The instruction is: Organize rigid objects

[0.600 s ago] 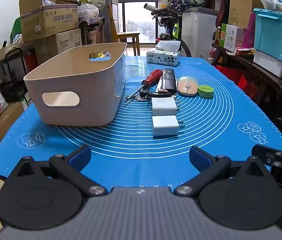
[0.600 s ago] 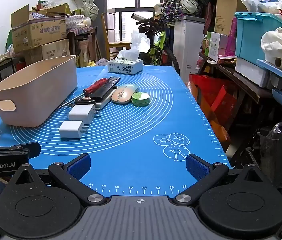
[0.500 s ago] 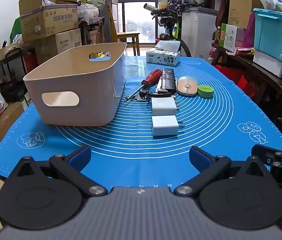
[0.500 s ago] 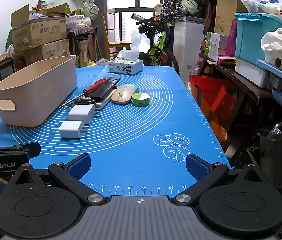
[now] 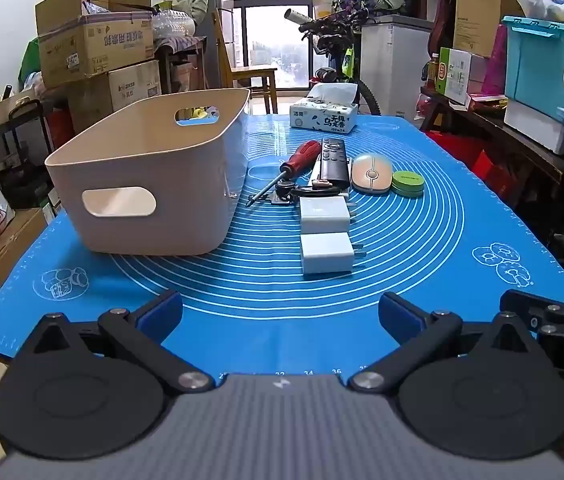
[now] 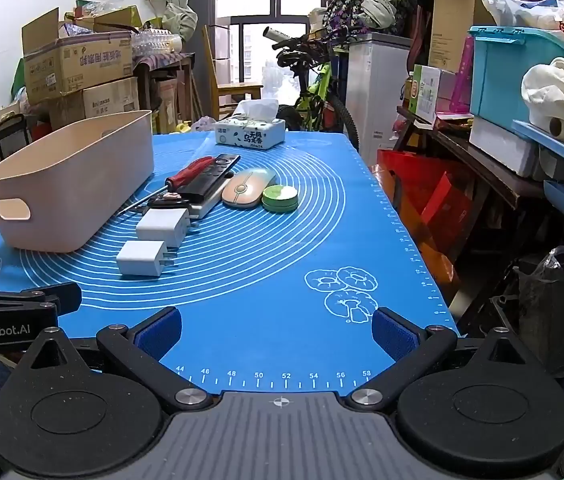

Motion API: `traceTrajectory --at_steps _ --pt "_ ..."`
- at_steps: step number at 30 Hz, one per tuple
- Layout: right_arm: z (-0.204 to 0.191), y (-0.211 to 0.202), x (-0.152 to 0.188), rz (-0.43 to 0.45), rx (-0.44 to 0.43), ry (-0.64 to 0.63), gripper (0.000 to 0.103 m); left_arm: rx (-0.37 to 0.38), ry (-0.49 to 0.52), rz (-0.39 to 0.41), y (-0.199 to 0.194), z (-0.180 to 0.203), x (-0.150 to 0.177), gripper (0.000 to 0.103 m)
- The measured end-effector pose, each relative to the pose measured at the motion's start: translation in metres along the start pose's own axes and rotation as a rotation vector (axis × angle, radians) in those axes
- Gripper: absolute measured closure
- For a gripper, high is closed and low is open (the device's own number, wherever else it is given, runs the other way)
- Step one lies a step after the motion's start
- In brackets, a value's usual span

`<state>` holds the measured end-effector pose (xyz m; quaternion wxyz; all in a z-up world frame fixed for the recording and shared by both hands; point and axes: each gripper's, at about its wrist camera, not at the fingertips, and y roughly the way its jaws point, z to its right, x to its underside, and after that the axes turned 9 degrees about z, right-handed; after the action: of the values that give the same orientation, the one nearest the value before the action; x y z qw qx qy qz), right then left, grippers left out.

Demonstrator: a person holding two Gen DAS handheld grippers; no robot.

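Note:
A beige bin [image 5: 150, 184] [image 6: 70, 184] stands on the blue mat [image 5: 422, 248] at the left. To its right lie two white chargers [image 5: 327, 253] [image 6: 142, 258], a second charger [image 5: 324, 214] [image 6: 163, 227], keys [image 5: 302, 192], a red screwdriver [image 5: 294, 160] [image 6: 186, 176], a black remote [image 5: 334, 158] [image 6: 210, 178], a beige mouse [image 5: 372, 168] [image 6: 248, 192] and a green round tin [image 5: 408, 183] [image 6: 280, 198]. My left gripper [image 5: 280, 312] is open and empty at the mat's near edge. My right gripper [image 6: 276, 330] is open and empty, to the right of the left one.
A tissue box [image 5: 324, 116] [image 6: 250, 134] sits at the mat's far end. Cardboard boxes [image 5: 94, 44] stack at the left. A cluttered shelf with a teal crate [image 6: 518, 76] runs along the right. A bicycle [image 6: 314, 88] stands behind the table.

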<state>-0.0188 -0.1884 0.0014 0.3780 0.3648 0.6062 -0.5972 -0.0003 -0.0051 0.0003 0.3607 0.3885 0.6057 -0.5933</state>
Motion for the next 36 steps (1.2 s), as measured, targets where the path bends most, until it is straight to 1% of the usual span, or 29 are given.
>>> traceTrajectory --at_steps 36 --pt "0.0017 -0.0021 -0.0018 0.001 0.007 -0.007 0.002 -0.001 0.010 0.011 -0.0032 -0.0023 -0.0017 0.000"
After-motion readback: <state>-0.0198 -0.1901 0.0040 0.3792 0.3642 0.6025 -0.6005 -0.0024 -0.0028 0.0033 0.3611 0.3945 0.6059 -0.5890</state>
